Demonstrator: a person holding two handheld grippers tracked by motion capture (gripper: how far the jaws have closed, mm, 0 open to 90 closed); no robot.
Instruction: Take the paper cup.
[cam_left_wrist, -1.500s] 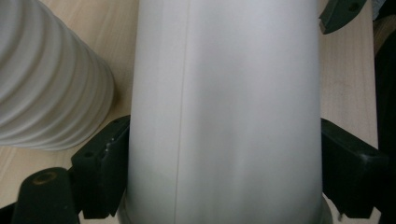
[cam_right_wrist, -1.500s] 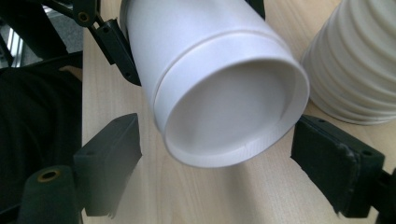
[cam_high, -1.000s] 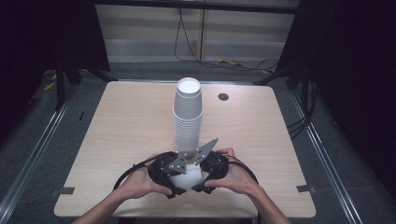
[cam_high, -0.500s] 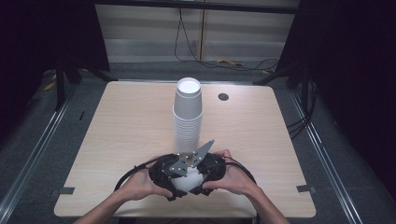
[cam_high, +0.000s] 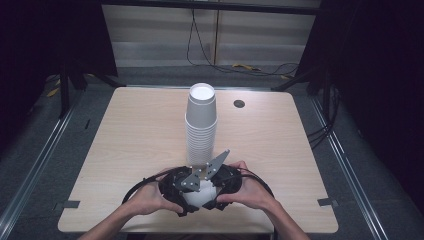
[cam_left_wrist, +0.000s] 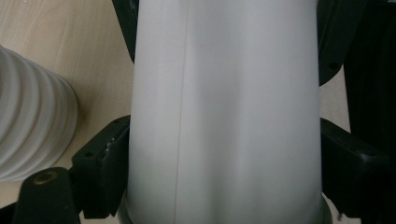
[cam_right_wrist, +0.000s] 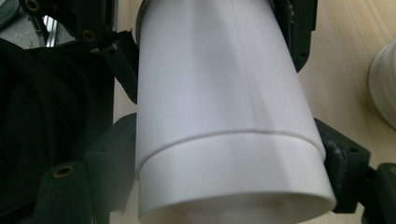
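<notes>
In the high view most of the white paper cup (cam_high: 198, 196) is hidden: the two hands, the black gripper bodies and a grey three-cornered plate cover it, so only a rounded white patch shows between them. Its rim and base cannot be made out there. In the left gripper view the paper cup (cam_left_wrist: 226, 112) is cut off at the top and bottom edges, and in the right gripper view the paper cup (cam_right_wrist: 229, 116) shows a faint line running round its wall, with a wider white band below it, as if one cup sat nested in another; whether it is one cup or two cannot be told for sure.

The left gripper (cam_left_wrist: 219, 158) has its jaws spread to the width of the cup, one black jaw pressed to each side of the wall, so it is clamped on the cup. The right gripper (cam_right_wrist: 229, 154) grasps the same cup in the same way, its jaws tight against both flanks. The other gripper's black jaws show farther up the cup in each gripper view.

The cup is plain matte white, smooth, tapered, with a thin vertical seam down its side. It is held just in front of the tall stack of paper cups (cam_high: 201, 125), on the person's side of it and close to its foot, above the wooden table (cam_high: 125, 135). The ribbed rims of the stack show at the edge of both gripper views.
</notes>
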